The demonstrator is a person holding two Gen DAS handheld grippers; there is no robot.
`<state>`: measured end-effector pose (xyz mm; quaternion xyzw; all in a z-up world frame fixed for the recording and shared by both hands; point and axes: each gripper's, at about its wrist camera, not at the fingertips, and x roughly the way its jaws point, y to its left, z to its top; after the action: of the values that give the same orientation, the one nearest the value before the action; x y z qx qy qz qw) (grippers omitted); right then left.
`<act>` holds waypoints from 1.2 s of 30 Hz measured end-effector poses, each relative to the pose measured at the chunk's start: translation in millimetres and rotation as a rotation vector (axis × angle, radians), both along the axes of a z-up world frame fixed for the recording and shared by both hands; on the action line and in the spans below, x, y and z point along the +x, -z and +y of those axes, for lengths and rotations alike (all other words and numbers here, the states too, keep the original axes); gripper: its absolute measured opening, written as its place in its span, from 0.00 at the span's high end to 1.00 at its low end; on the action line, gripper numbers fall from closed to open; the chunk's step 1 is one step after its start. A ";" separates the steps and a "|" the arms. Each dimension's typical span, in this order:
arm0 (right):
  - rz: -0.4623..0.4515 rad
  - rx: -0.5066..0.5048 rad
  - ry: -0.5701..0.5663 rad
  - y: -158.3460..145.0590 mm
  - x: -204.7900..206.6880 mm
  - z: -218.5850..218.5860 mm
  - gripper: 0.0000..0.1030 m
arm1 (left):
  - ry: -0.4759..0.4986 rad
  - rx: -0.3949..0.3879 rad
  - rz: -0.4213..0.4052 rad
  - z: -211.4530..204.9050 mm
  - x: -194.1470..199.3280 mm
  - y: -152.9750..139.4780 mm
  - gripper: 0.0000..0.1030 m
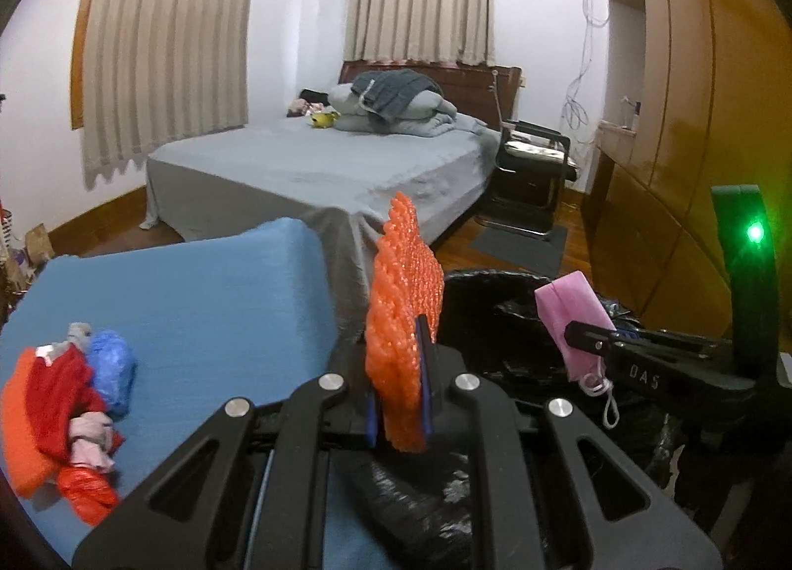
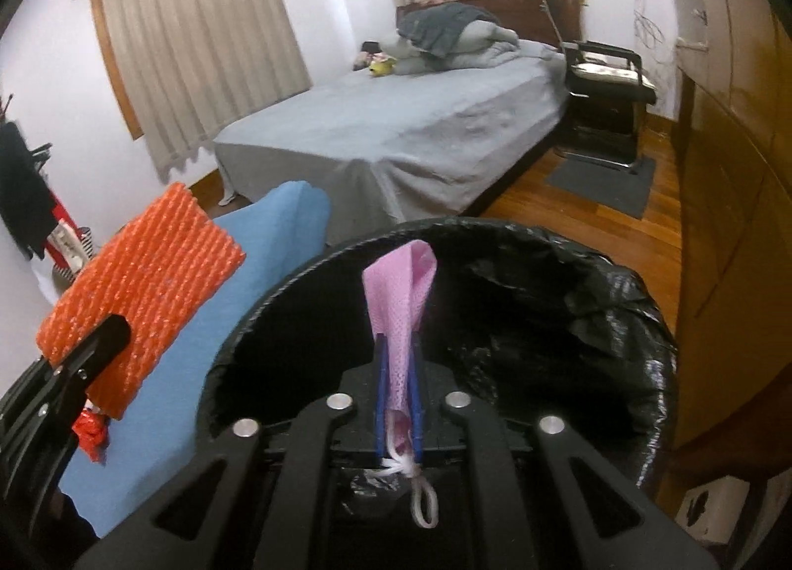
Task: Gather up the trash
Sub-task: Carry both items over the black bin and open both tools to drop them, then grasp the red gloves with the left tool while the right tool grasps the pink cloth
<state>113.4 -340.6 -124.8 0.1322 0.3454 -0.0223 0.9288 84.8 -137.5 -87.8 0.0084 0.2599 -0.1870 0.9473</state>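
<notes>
My left gripper (image 1: 400, 362) is shut on an orange foam net (image 1: 403, 302), held upright near the left rim of the bin. It also shows in the right wrist view (image 2: 138, 287). My right gripper (image 2: 398, 372) is shut on a pink face mask (image 2: 401, 292), held over the open black-lined trash bin (image 2: 618, 322). In the left wrist view the mask (image 1: 574, 322) hangs above the bin (image 1: 495, 317). More trash lies on the blue surface (image 1: 198, 302): a red and orange pile (image 1: 54, 416) and a blue plastic wad (image 1: 115, 369).
A bed with grey sheets (image 1: 317, 164) stands behind, with a black chair (image 1: 534, 164) beside it. Wooden wardrobes (image 1: 693, 99) line the right wall. A dark mat (image 2: 604, 179) lies on the wood floor.
</notes>
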 end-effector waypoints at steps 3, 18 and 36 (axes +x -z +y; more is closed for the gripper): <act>0.011 -0.013 0.035 3.3 -2.5 -9.3 0.82 | 0.050 -0.018 0.044 -8.2 11.5 6.4 0.66; -0.085 -0.048 0.001 -22.8 -9.8 35.2 0.06 | -0.106 0.028 -0.026 66.6 -4.2 2.1 0.33; -0.095 -0.090 -0.357 -6.5 15.9 214.2 0.06 | -0.509 0.060 0.055 252.5 -18.8 14.0 0.19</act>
<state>129.3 -126.4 -118.3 0.0282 0.3177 0.1336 0.9383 66.1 115.0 -101.7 -0.0344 0.2849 0.0649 0.9557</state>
